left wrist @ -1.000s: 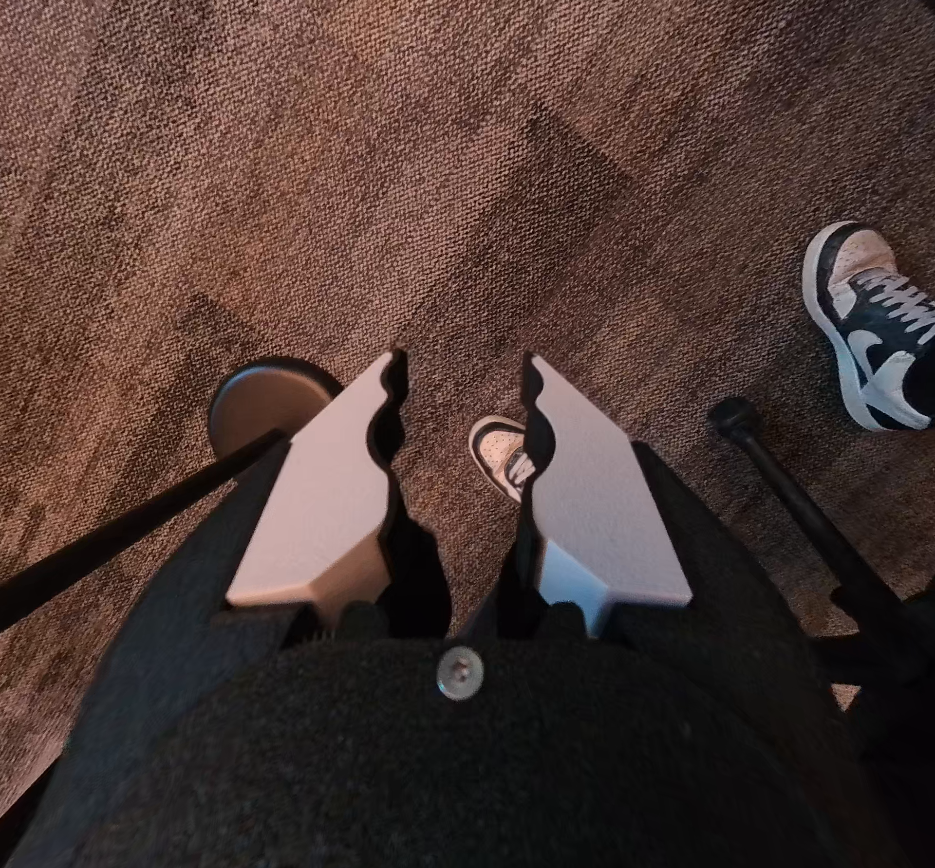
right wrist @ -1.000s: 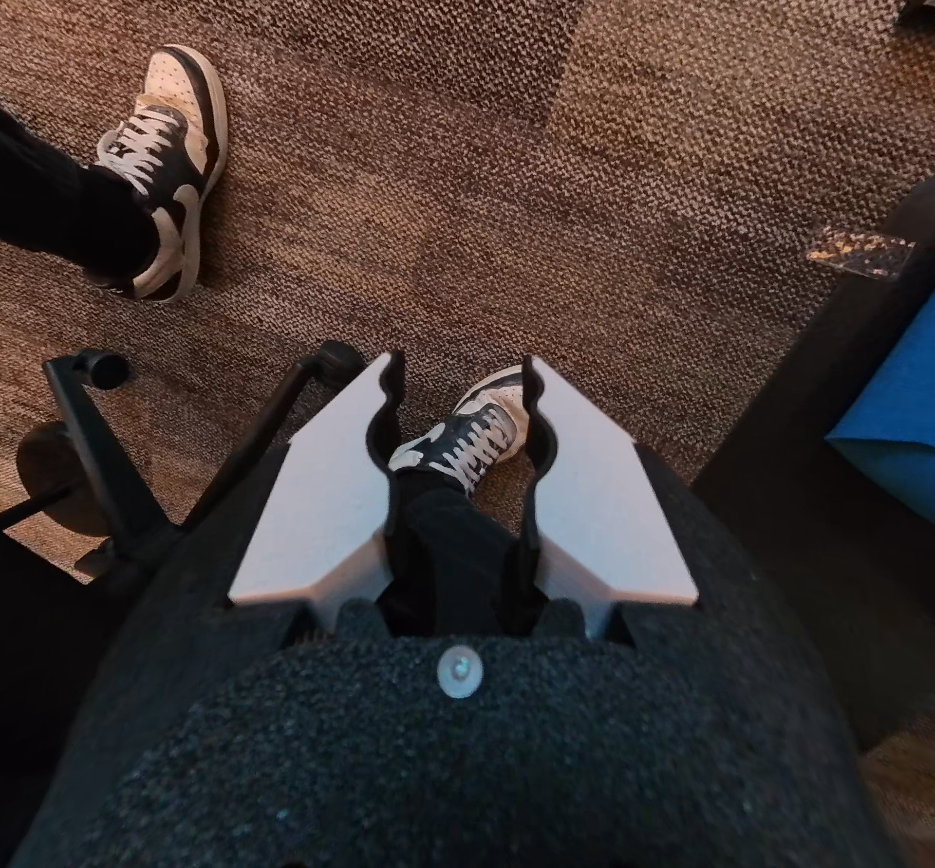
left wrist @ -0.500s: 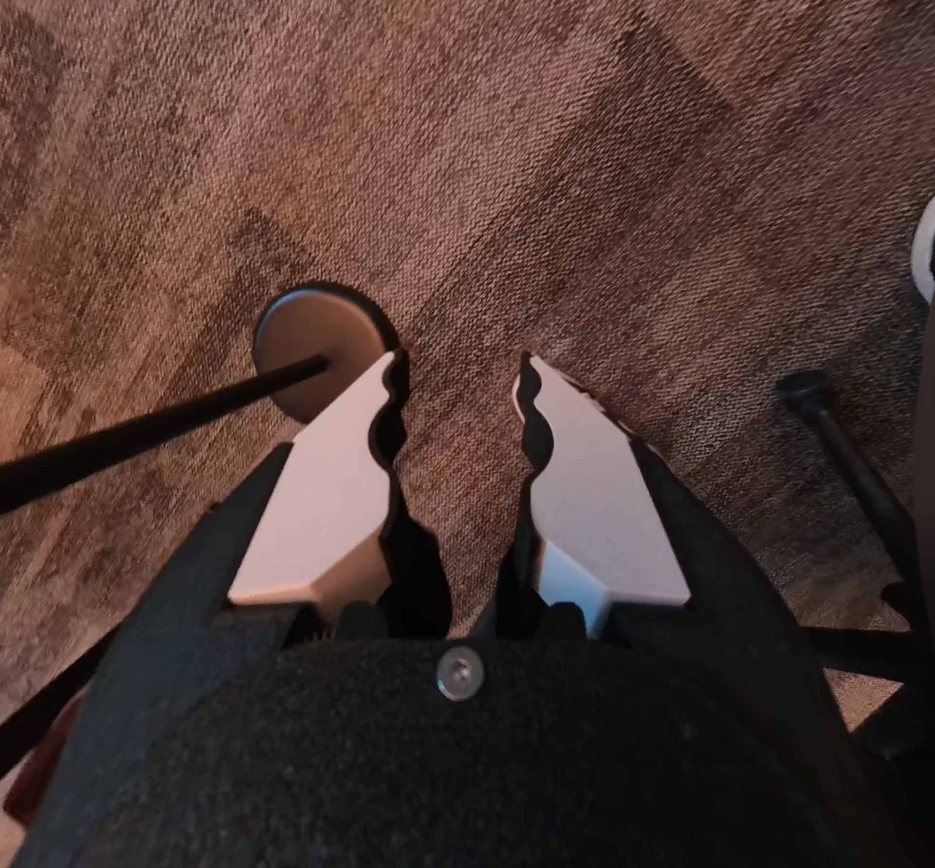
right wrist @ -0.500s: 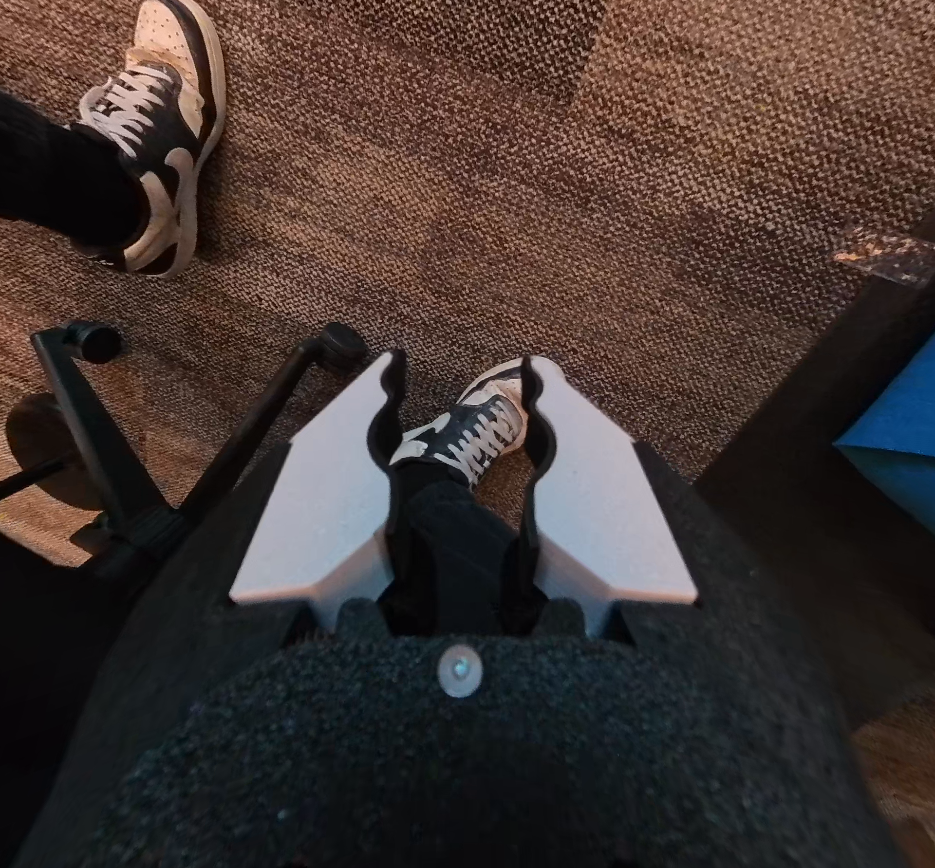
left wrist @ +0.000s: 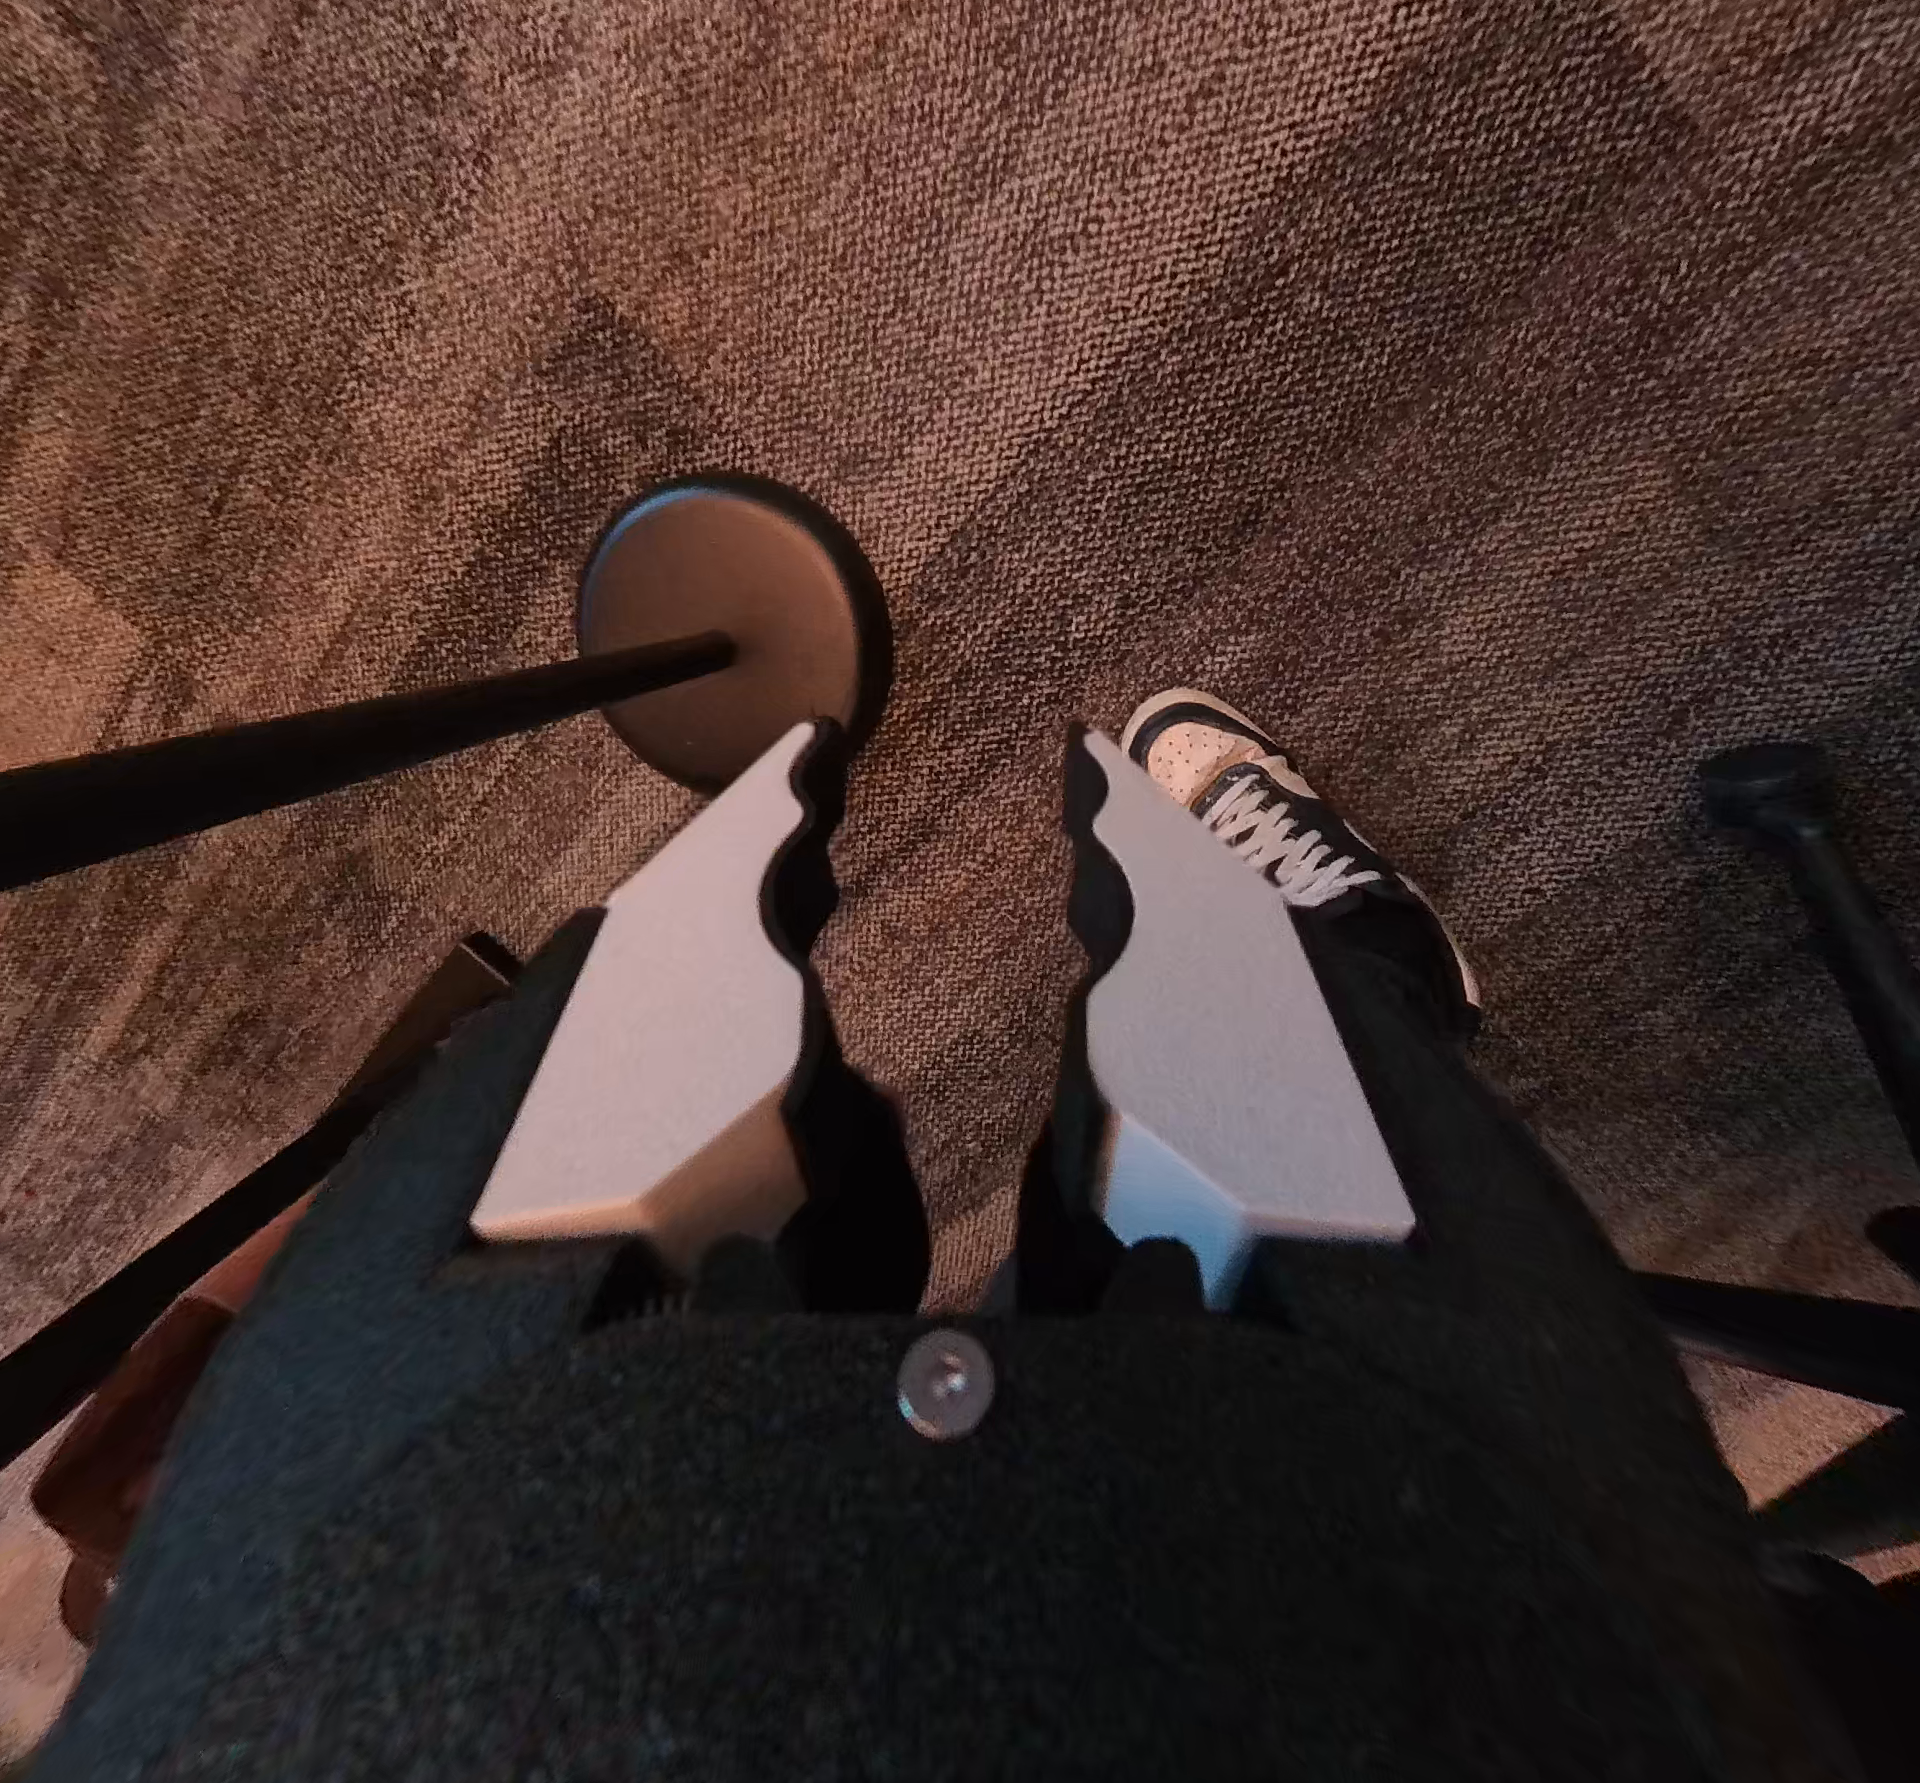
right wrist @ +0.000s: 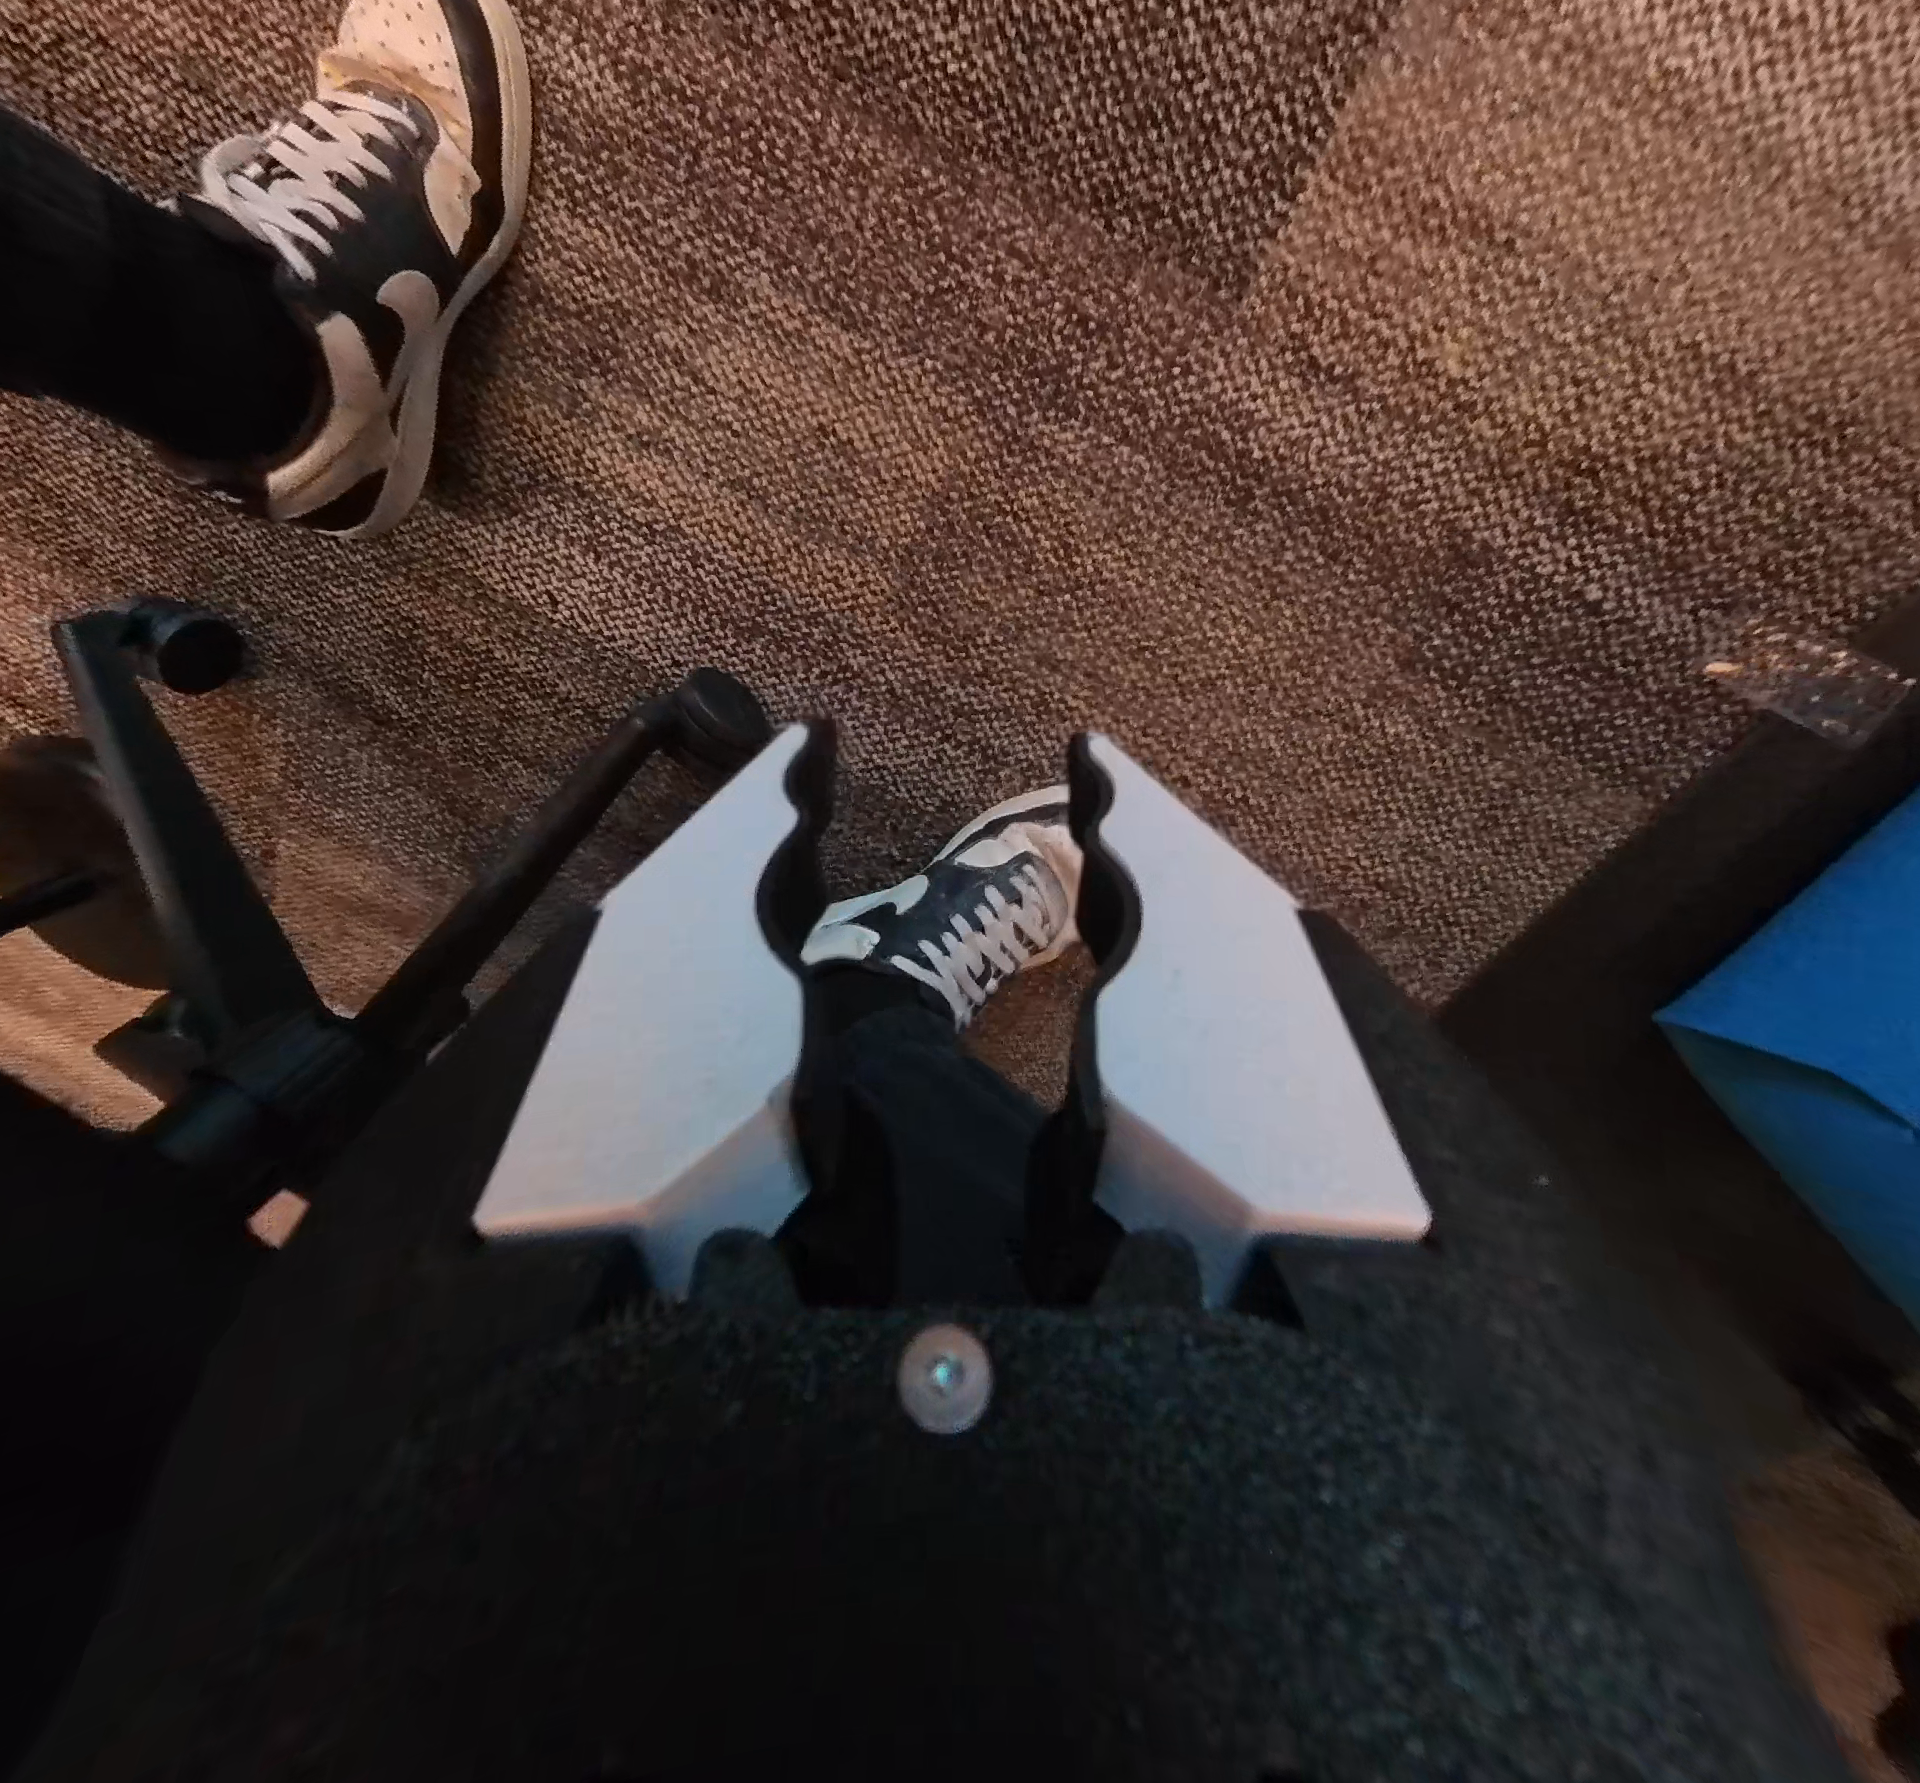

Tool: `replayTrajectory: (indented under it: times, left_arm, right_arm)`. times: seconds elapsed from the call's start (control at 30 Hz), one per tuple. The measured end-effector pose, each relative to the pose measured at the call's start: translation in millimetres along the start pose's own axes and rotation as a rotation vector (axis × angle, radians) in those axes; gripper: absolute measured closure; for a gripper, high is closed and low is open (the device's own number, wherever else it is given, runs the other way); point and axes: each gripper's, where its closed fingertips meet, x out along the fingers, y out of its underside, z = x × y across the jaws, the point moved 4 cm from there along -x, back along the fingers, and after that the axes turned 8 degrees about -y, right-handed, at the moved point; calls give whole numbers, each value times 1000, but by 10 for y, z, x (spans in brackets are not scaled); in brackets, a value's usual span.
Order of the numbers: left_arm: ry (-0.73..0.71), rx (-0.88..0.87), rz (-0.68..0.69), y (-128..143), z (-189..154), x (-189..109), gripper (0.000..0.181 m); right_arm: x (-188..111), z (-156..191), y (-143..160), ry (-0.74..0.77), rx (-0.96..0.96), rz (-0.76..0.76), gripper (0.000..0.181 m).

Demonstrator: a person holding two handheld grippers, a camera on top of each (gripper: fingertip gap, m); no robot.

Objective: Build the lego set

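Note:
No lego pieces are in either view. Both grippers point down at a brown carpet floor (left wrist: 1039, 175). My left gripper (left wrist: 951, 741) is open and empty, its white fingers apart above the carpet. My right gripper (right wrist: 948, 746) is open and empty, held above a person's shoe (right wrist: 956, 912) that shows between its fingers.
A round stand base (left wrist: 727, 621) with a black pole (left wrist: 312, 757) sits by the left gripper's tip. A person's shoes (left wrist: 1257, 829) (right wrist: 384, 227) and black chair legs (right wrist: 187, 860) (left wrist: 1839, 902) are on the carpet. A blue object (right wrist: 1818, 1037) on dark furniture is at right. My hands' fingertips stand some 45 cm from each other.
The left gripper's view has shifted: the round base moved up and right, and a shoe came back into sight by the right finger. The right gripper's view drifted slightly. Both stayed open.

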Motion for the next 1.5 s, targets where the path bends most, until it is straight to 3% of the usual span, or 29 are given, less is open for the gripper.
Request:
replayTrajectory:
  times: [0.2, 0.33, 0.47, 0.6, 0.67, 0.77, 0.9, 1.0, 1.13, 1.2, 1.27, 1.4, 1.5]
  left_arm:
    - [37, -43, -44, 18, 66, -85, 140]
    - [-28, -66, -97, 84, 232, -186, 140]
    - [-131, -184, -137, 397, 567, -293, 142]
    - [-300, -315, -151, 943, 1024, -366, 141]
    - [-388, -395, -124, 1300, 1224, -380, 141]
    - [-423, -542, -109, 1715, 1254, -392, 138]
    - [-248, -896, -259, 1901, 983, -591, 133]
    - [-176, -1102, -372, 2145, 774, -907, 130]
    - [-240, -1195, -419, 2757, 535, -1306, 127]
    - [-283, -1242, -408, 3169, 383, -1484, 129]
    - [-344, -1303, -368, 3660, 192, -1693, 130]
    - [-505, -1469, -281, 4640, -250, -2201, 130]
    - [-565, -1559, -181, 5102, -626, -2541, 129]
  right_arm:
    - [-116, 145, -374, 1, -72, -44, 137]
    - [-305, 407, -888, -17, -192, -131, 137]
    - [-503, 872, -1458, -100, -313, -267, 137]
    - [-771, 1342, -1899, -107, -432, -371, 137]
    - [-987, 1664, -2143, -123, -478, -438, 138]
    - [-1313, 2313, -2457, -152, -555, -531, 138]
    - [-1727, 3284, -2984, -163, -671, -608, 136]
    - [-1823, 4062, -3120, -312, -704, -657, 133]
    - [-1572, 4782, -3026, -370, -810, -655, 135]
    - [-1355, 5183, -3007, -490, -798, -642, 137]
    - [-1053, 5591, -3017, -591, -796, -593, 136]
    - [-285, 6302, -2968, -637, -821, -469, 134]
    - [187, 6816, -2707, -704, -849, -412, 137]
